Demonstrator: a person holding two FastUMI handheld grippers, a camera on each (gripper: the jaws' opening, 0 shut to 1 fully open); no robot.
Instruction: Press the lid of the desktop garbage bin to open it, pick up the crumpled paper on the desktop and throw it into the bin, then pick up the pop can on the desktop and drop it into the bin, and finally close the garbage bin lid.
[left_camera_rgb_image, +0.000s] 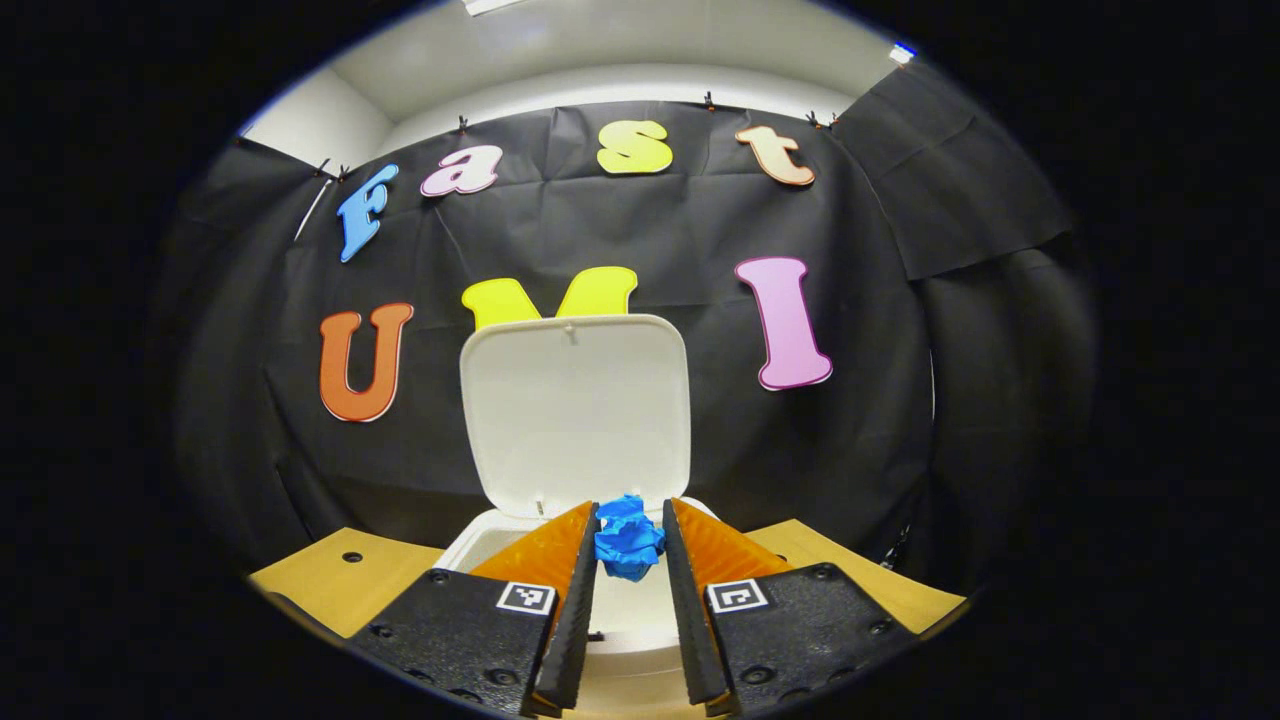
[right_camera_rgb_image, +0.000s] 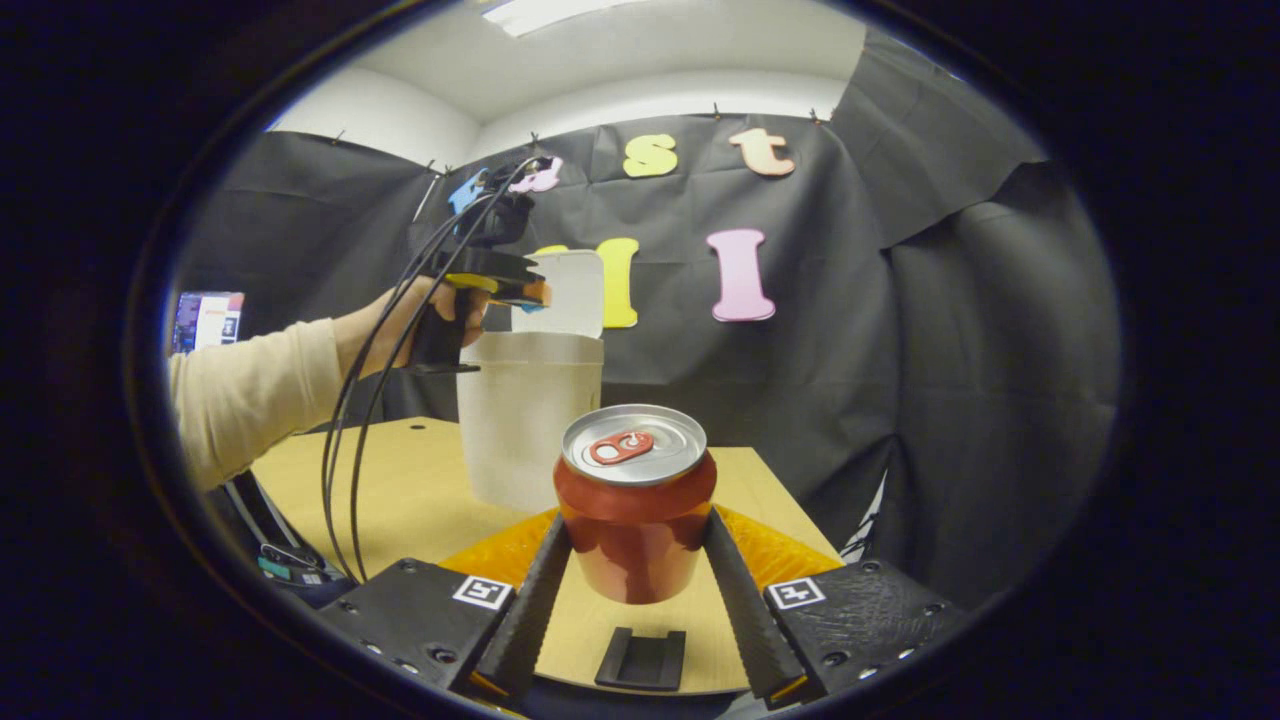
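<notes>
The white bin (left_camera_rgb_image: 480, 545) stands with its lid (left_camera_rgb_image: 575, 410) swung upright. My left gripper (left_camera_rgb_image: 631, 505) is shut on the blue crumpled paper (left_camera_rgb_image: 628, 548) and holds it over the bin's open mouth. In the right gripper view a hand (right_camera_rgb_image: 400, 315) holds that left gripper (right_camera_rgb_image: 520, 288) above the bin (right_camera_rgb_image: 530, 420), in front of the raised lid (right_camera_rgb_image: 575, 290). The red pop can (right_camera_rgb_image: 634, 455) stands upright between the fingers of my right gripper (right_camera_rgb_image: 638, 525), and both fingers press on its sides.
The wooden tabletop (right_camera_rgb_image: 420, 490) runs under the bin and the can, with its edges near the black cloth wall. A cream sleeve (right_camera_rgb_image: 250, 395) and black cables (right_camera_rgb_image: 345, 460) reach in from the left. A small black bracket (right_camera_rgb_image: 640, 655) sits below the can.
</notes>
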